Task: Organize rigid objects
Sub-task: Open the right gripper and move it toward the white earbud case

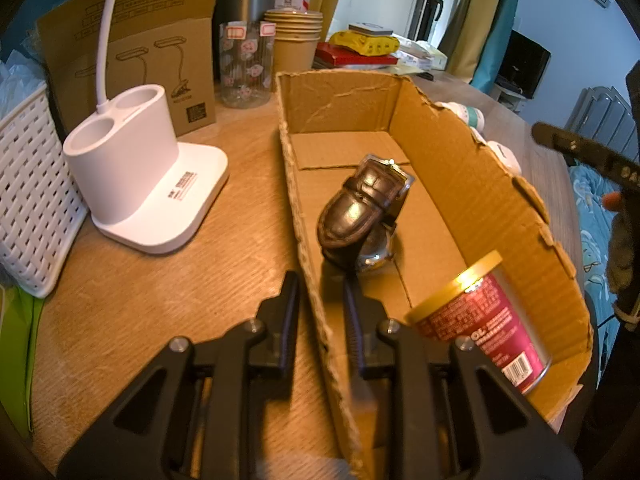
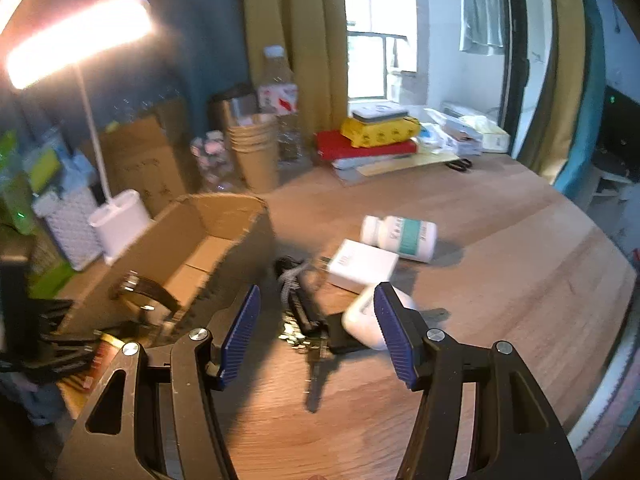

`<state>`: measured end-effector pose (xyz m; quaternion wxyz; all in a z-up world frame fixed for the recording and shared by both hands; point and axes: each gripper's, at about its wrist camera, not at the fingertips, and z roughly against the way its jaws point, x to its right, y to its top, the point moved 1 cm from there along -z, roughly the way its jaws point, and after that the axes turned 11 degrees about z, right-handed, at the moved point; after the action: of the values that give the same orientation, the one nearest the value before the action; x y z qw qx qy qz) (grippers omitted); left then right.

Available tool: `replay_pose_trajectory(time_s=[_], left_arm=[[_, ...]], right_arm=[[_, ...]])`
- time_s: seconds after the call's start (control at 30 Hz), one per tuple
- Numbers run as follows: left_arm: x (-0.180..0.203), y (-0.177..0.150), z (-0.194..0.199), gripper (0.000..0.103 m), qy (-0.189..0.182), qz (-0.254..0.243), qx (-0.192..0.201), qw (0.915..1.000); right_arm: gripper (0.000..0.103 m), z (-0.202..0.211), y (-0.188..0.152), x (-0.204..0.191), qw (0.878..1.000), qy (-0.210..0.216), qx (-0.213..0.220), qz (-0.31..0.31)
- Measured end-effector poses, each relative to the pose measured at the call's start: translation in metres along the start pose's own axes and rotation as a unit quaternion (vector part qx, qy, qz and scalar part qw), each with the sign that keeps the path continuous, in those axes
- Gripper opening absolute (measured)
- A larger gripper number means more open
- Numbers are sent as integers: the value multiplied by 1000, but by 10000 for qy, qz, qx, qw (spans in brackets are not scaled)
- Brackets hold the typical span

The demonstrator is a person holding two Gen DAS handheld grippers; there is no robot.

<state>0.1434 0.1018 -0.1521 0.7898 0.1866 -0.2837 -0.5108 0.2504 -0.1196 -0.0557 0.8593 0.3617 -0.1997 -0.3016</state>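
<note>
Objects awaiting sorting are found on the table [image 2: 500,280] just outside the cardboard box [image 1: 472,184]: a dark key bundle [image 2: 304,316] lying directly ahead of the right gripper [image 2: 316,332], its long axis running roughly along the fingers, with a white bottle [image 2: 400,236] beyond. The right gripper is seen empty, jaws apart, and is judged the nearer. The left gripper [image 1: 320,300] is clamped on the box's near wall; a watch [image 1: 360,212] and can [image 1: 480,320] are inside.

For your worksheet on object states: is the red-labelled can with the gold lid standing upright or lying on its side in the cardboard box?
On its side: the red-labelled can rests against the cardboard box wall, its gold lid facing sideways.
</note>
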Motion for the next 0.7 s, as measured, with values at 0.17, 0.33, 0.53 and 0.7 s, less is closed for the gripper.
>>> replay_pose_trajectory(time_s=[0.17, 0.33, 0.53, 0.7], left_arm=[[0, 0, 0, 24, 2, 0, 1, 10000], [0, 0, 0, 24, 2, 1, 1, 10000], [0, 0, 0, 24, 1, 0, 1, 10000], [0, 0, 0, 24, 2, 1, 2, 10000]], right_arm=[[63, -15, -9, 8, 9991, -385, -171, 6], [63, -35, -16, 18, 9979, -520, -366, -129], [63, -53, -21, 23, 9963, -627, -561, -174], [63, -61, -23, 24, 9953, -715, -625, -170]])
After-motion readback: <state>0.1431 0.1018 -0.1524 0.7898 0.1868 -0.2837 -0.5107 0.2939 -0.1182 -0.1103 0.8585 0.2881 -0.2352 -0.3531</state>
